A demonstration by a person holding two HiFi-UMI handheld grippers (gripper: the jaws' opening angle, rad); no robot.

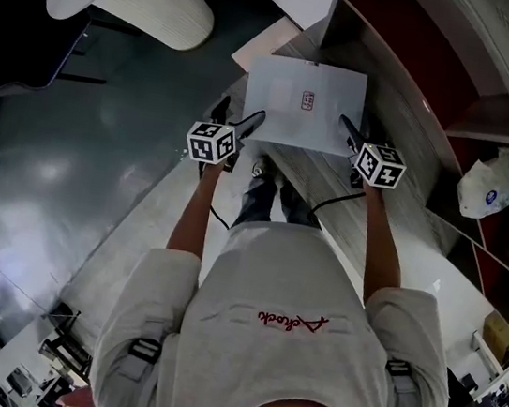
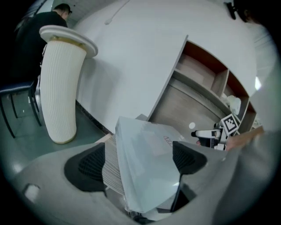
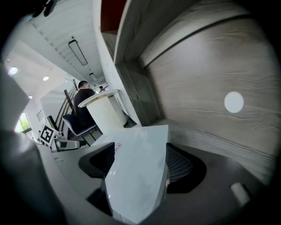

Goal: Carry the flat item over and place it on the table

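Left gripper (image 1: 238,120) and right gripper (image 1: 353,135) clamp the envelope (image 1: 302,105), forearms extended forward.

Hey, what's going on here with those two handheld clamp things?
A person holds a gripper in each hand. The left gripper and the right gripper each clamp one side of a flat white packet with a small red mark, carrying it between them over a wooden surface. Both grips look firm, and the packet has not been set down on a table yet.
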